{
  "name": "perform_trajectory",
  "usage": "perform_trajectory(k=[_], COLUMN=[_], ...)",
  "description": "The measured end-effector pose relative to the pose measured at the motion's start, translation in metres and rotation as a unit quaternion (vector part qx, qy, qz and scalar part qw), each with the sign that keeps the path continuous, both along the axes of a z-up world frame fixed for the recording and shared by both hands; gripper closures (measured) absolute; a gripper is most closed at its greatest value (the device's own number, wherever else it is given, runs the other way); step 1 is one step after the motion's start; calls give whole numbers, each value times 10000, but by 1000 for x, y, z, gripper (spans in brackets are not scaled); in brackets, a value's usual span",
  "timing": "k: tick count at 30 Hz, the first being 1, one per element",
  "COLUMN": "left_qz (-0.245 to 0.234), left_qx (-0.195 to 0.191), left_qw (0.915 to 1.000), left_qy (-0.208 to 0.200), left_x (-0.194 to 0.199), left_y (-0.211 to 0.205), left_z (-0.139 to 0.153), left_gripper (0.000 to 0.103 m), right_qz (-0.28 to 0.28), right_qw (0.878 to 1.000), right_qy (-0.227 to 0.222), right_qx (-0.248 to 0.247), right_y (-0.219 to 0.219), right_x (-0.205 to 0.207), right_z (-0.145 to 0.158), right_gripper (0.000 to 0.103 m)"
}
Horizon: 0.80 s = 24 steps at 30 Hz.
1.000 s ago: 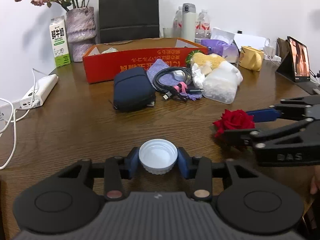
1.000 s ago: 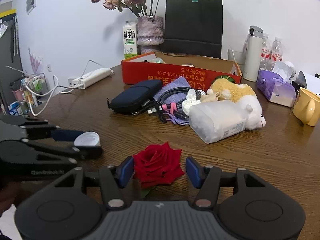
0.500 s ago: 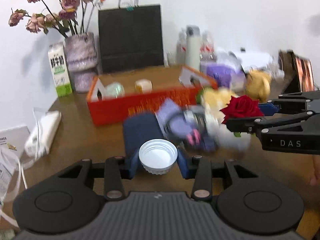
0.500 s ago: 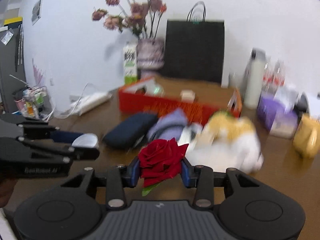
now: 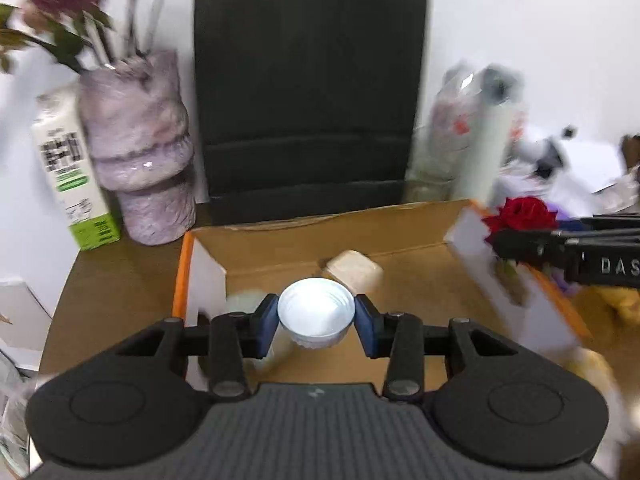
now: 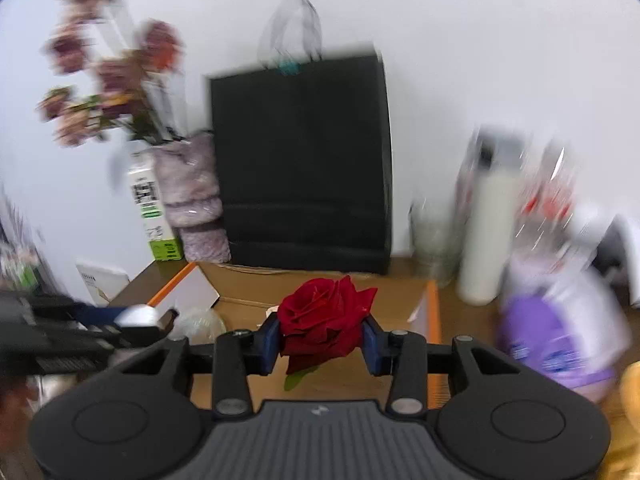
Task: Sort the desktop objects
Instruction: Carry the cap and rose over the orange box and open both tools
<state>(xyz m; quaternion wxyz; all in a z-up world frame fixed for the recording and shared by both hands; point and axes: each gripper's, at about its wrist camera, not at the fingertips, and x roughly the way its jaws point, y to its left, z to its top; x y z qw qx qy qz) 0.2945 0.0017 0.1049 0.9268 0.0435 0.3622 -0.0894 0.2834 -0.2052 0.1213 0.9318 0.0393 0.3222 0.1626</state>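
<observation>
Blue-padded left gripper (image 5: 316, 316) clamps a round white plastic cap (image 5: 316, 311); the right gripper (image 6: 322, 338) pinches a red fabric rose (image 6: 324, 322). Both hang above the open orange-edged cardboard box (image 5: 400, 236). Behind stands a black paper bag (image 5: 308, 84).

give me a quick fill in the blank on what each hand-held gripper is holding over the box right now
1. The left hand-held gripper is shut on a white ____.
2. The right hand-held gripper is shut on a red ____.
3. Both are held above an open cardboard ____ with orange sides.
4. Behind it stands a paper bag coloured ____.

Missing words: cap; rose; box; black
</observation>
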Motion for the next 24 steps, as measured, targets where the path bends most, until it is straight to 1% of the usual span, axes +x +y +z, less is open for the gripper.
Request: perform_trajectory(k=[2,3,4,5,6,7,8,9,11,12,13,14,15,16,19,20,21,23,24], left_qz=[247,341,386,398,451,496,355,338,511,526,504,514,568,619,837,973,1140,1498,1535], left_qx=[73,46,-11,-21,20,121,319,403,132,-15,-82,-32,47,86,-44,-53,-66,-196,-291], left_qw=[9994,9988,9981,9974,9965,9960,9968,9963,9968,9971,9975,9980,9981,9979,9965,9952,9933,9875,9864], left_qy=[231,355,477,599,701,731,646,680,601,558,479,355,253,167,61,-49,-177,-443,-506], left_x=[40,56,69,80,88,90,88,87,79,77,75,72,70,66,49,36,21,-24,-46], left_y=[1,4,7,8,10,9,4,2,5,7,8,7,8,10,21,24,26,28,28], left_z=[-16,-24,-32,-41,-50,-56,-58,-58,-54,-51,-48,-44,-40,-34,-10,1,10,24,26], left_gripper=[62,62,61,57,36,32,22,11,5,5,5,5,5,5,5,4,0,0,0], right_qz=[-14,-64,-146,-237,-316,-355,-362,-358,-293,-214,-149,-142,-157,-130,-40,-75,-78,-115,-105], right_qw=[9992,9977,9964,9954,9946,9941,9934,9929,9920,9928,9933,9932,9936,9941,9953,9960,9966,9977,9984], right_qy=[400,661,825,921,982,1027,1089,1131,1223,1174,1148,1154,1116,1079,940,862,802,660,549], right_qx=[72,124,144,116,69,36,46,72,96,93,34,-42,-48,-11,236,239,191,50,24], right_y=[11,16,21,26,31,34,36,37,38,38,40,40,40,40,33,29,27,24,21], right_x=[38,58,70,83,95,101,109,115,125,128,130,131,130,128,114,103,91,59,37], right_z=[-19,-31,-42,-53,-64,-72,-81,-87,-91,-91,-90,-88,-85,-81,-58,-47,-38,-21,-15], right_gripper=[64,64,64,63,63,61,61,61,60,54,38,32,30,31,31,31,30,30,27])
